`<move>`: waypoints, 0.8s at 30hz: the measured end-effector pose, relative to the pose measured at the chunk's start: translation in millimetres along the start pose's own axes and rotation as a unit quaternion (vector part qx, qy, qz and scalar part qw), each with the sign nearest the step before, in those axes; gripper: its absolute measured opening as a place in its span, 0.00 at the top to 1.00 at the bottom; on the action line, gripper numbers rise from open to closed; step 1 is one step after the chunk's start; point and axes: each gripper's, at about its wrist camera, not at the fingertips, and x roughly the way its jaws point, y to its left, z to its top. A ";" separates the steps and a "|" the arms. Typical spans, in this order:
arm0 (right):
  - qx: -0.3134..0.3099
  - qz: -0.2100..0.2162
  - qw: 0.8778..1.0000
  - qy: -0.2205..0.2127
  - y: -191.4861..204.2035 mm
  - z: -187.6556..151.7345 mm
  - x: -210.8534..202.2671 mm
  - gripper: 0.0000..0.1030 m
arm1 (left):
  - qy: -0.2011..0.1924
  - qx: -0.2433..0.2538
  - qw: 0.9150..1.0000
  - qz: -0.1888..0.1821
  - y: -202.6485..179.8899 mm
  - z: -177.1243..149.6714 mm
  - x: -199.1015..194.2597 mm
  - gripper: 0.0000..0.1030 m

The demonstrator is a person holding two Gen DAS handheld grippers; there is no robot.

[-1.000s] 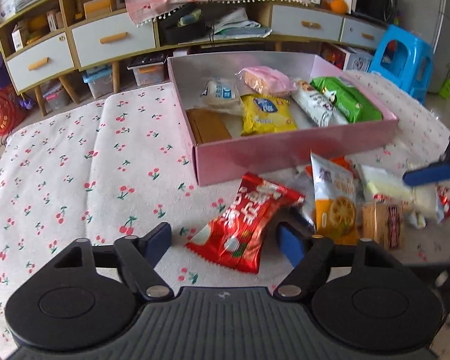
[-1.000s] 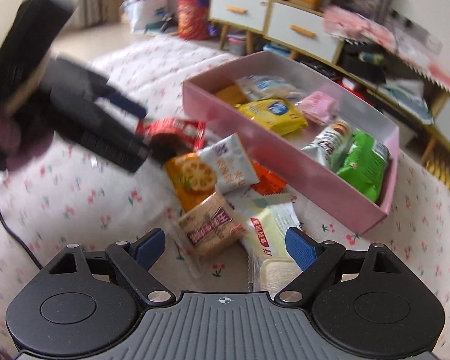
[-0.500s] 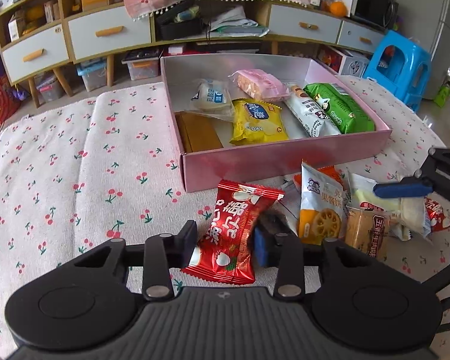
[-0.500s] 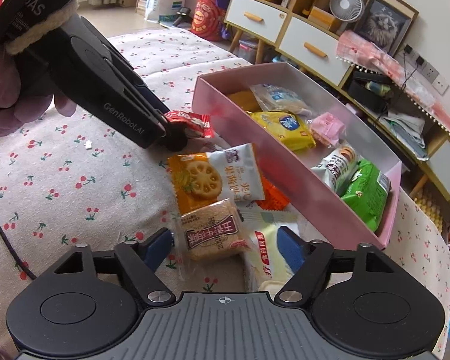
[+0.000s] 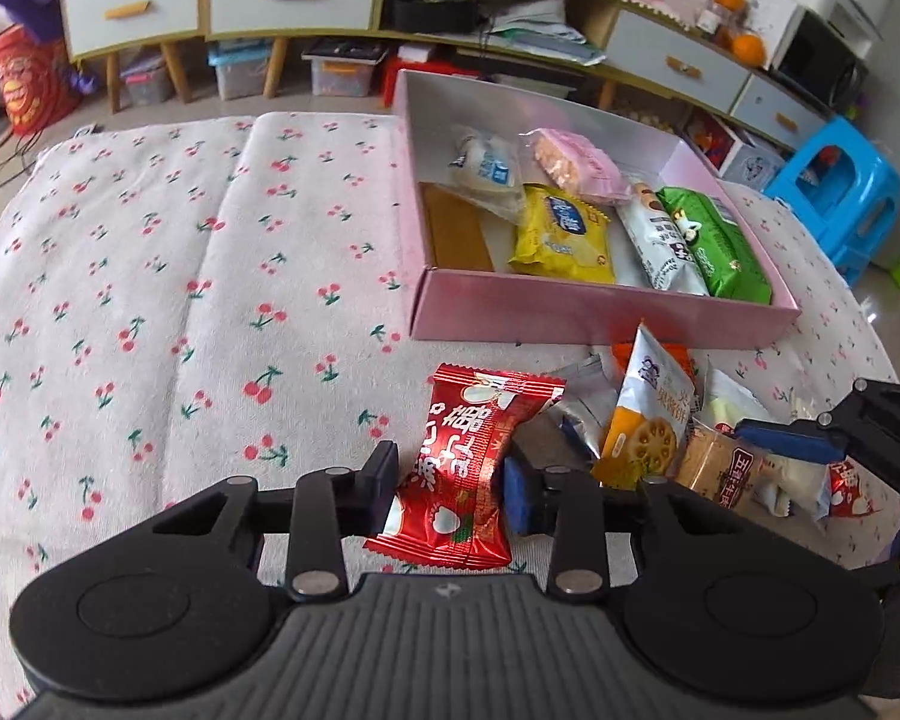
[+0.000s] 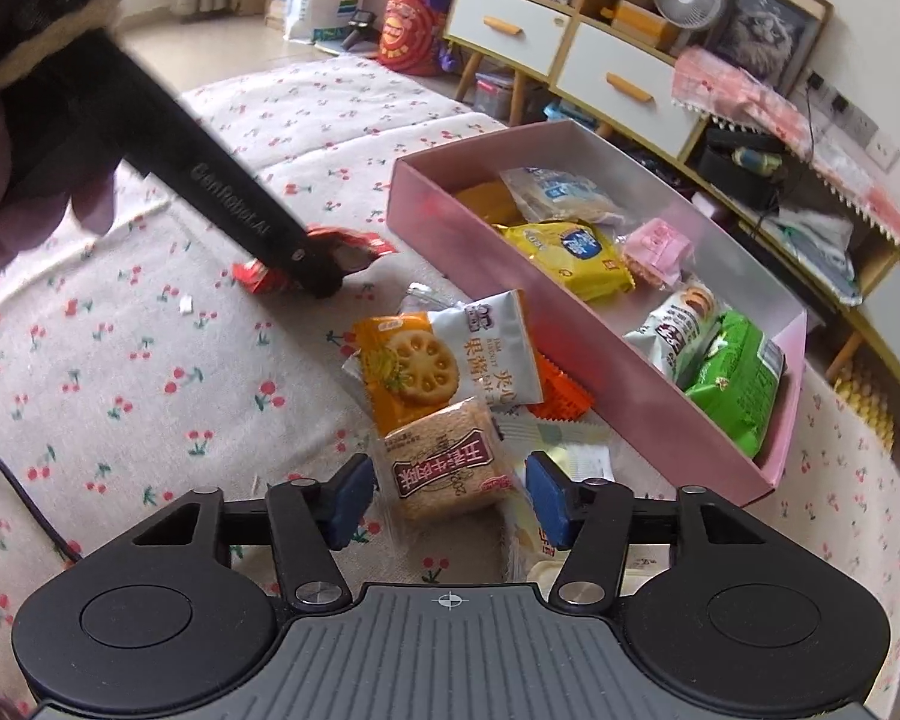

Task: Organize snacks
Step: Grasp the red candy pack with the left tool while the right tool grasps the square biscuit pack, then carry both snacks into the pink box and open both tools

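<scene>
Red foil snack packet (image 5: 465, 468) sits pinched between the fingers of the left gripper (image 5: 453, 483), jaws narrow on its lower half, its top flaring ahead of the pads. Beyond and right of that tool: pink box (image 5: 600, 315), several packets inside. Right gripper (image 6: 444, 495) stands wide, jaws spread to either side of a brown biscuit pack (image 6: 444, 468), pads not touching it. Orange-white cracker pouch (image 6: 444, 360) lies just ahead; box further ahead to the right.

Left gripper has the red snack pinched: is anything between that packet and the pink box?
Nothing visible blocks it. The red snack packet in the left gripper faces bare cloth up to the pink box; only the box's near wall must be cleared.
</scene>
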 end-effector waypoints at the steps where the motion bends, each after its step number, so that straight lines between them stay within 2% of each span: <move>1: 0.013 0.004 1.000 0.002 -3.4 1.1 -0.4 0.51 | 0.000 -0.005 1.000 0.003 1.5 -0.1 -1.4 0.71; 10: 0.104 0.042 0.993 0.024 -22.0 5.0 1.3 0.55 | 0.012 -0.038 0.999 0.002 7.9 0.3 -4.8 0.72; 17: 0.191 0.076 0.978 0.034 -37.6 8.5 -0.2 0.55 | 0.015 -0.047 0.999 0.001 9.0 -0.2 -9.5 0.72; 24: 0.244 0.105 0.963 0.033 -48.4 8.9 -4.3 0.55 | 0.020 -0.049 0.999 -0.005 6.0 0.6 -12.4 0.73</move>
